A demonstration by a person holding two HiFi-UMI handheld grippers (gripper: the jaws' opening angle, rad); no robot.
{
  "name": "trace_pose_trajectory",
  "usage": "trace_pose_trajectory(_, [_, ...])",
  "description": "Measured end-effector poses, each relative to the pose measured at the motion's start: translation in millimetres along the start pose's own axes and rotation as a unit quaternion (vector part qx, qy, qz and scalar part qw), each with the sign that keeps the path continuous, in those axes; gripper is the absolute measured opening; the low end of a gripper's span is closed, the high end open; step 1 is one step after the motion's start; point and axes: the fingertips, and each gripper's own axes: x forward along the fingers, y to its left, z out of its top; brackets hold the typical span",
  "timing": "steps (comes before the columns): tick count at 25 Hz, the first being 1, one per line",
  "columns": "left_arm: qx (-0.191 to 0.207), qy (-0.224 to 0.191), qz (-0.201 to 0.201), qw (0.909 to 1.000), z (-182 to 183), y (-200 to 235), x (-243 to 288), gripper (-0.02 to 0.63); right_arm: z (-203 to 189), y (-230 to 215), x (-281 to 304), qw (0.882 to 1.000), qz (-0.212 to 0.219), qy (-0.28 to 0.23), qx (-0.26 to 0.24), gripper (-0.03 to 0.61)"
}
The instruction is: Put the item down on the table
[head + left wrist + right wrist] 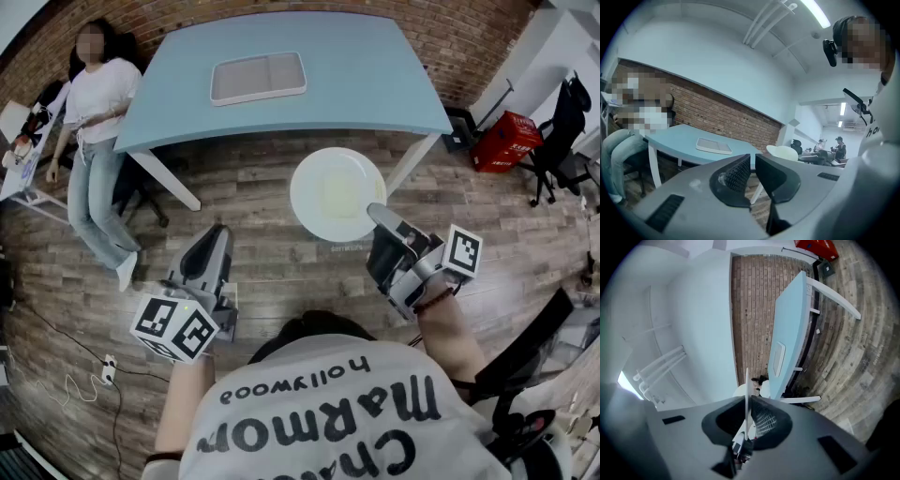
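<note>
A round white plate (337,194) hangs in the air over the wooden floor, just short of the light blue table (356,84). My right gripper (377,216) is shut on the plate's near right rim. In the right gripper view the plate (746,394) shows edge-on as a thin white line between the pads, and the table (790,333) stands tilted ahead. My left gripper (216,239) is held low at the left, shut with nothing in it. Its view shows the jaws (753,164) nearly touching, with the plate (783,152) and the table (675,140) beyond.
A grey tray (258,77) lies on the table's far middle. A person (94,112) sits at the table's left end. A red crate (506,141) and a black office chair (562,122) stand to the right. Cables (84,375) lie on the floor at the left.
</note>
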Motion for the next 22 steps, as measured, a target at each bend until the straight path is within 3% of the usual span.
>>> trace_pose_trajectory(22, [0.021,-0.001,-0.009,0.9997,-1,12,2,0.037,3,-3,7,0.998,0.038,-0.034,0.029,0.043])
